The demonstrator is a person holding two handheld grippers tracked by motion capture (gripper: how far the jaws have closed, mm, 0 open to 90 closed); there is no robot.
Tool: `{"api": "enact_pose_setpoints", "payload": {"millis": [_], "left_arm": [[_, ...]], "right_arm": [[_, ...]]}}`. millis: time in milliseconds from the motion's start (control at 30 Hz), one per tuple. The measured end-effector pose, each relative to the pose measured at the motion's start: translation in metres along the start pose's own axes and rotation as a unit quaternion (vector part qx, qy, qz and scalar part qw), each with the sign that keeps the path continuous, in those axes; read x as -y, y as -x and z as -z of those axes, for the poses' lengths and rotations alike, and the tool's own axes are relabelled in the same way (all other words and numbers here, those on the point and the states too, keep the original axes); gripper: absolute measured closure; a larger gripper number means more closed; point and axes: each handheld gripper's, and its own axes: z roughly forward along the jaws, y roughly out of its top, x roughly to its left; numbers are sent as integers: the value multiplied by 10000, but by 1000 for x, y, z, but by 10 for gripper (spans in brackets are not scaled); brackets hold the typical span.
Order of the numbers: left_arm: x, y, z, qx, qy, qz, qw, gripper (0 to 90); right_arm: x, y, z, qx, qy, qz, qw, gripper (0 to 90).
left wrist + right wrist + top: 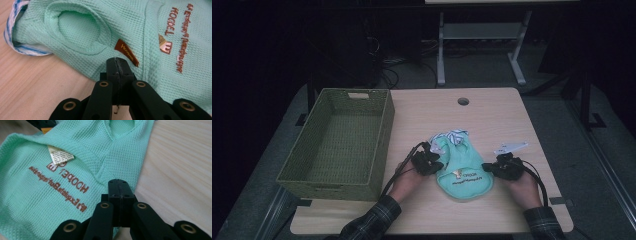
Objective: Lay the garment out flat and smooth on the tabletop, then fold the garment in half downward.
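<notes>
- We are pinching the mint green garment at both edges: left hand-held gripper clenched on its left hem, right hand-held gripper clenched on its right hem.
- The garment is lying flat on the table, near the front edge.
- The green woven basket is sitting empty at our left.
- A cable hole is showing farther back.

Both sleeves are dark plaid; the black grippers have brass-ringed screws and black cables.
</notes>
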Motion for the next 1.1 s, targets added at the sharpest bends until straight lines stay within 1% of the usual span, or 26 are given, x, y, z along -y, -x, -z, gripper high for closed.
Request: {"api": "enact_pose_setpoints", "payload": {"millis": [67,100,167,233,267,400,500,600,667,700,733,800,833,933,967,1033,1067,1100], "left_arm": [[0,2,0,24,-23,-12,10000,895],[0,3,1,22,-42,-38,10000,895],[1,5,1,86,-54,-60,9999,895],[1,9,2,141,-78,-102,9998,895],[1,11,2,165,-76,-95,9998,895],[2,21,3,308,-85,-171,9993,895],[2,28,3,480,-88,-197,9986,895],[1,37,1,666,-58,-230,9975,895],[-1,45,-1,784,-33,-251,9966,894],[-1,48,-2,825,-12,-231,9963,894],[-1,51,-2,866,-21,-276,9959,894],[-2,56,-3,929,-21,-345,9951,894],[-3,59,-4,956,-2,-332,9949,893],[-3,61,-4,1017,-17,-358,9942,891],[-3,61,-4,1038,-3,-321,9941,886],[-4,59,-3,1043,-13,-313,9941,870],[-4,57,-1,997,-10,-329,9945,862],[-4,56,0,979,28,-283,9948,849]], "right_arm": [[1,0,1,27,-18,39,10000,898],[1,1,0,9,4,-3,10000,898],[2,2,0,-1,21,10,10000,898],[2,0,1,41,6,-23,10000,898],[2,0,1,72,2,9,10000,898],[3,1,2,134,-11,-8,9999,898],[4,4,4,151,-17,-34,9999,898],[5,7,6,211,-11,-25,9998,899],[6,10,7,213,-25,-60,9998,898],[6,12,7,226,-8,-46,9997,899],[7,13,8,231,-17,-102,9997,898],[7,15,9,240,-3,-130,9996,898],[8,16,9,238,-1,-145,9996,898],[8,16,10,228,-8,-144,9996,898],[8,16,10,225,-8,-141,9996,898],[8,16,10,216,-10,-148,9997,898],[8,17,10,210,-5,-156,9997,898],[8,17,10,204,9,-151,9997,898]]}}
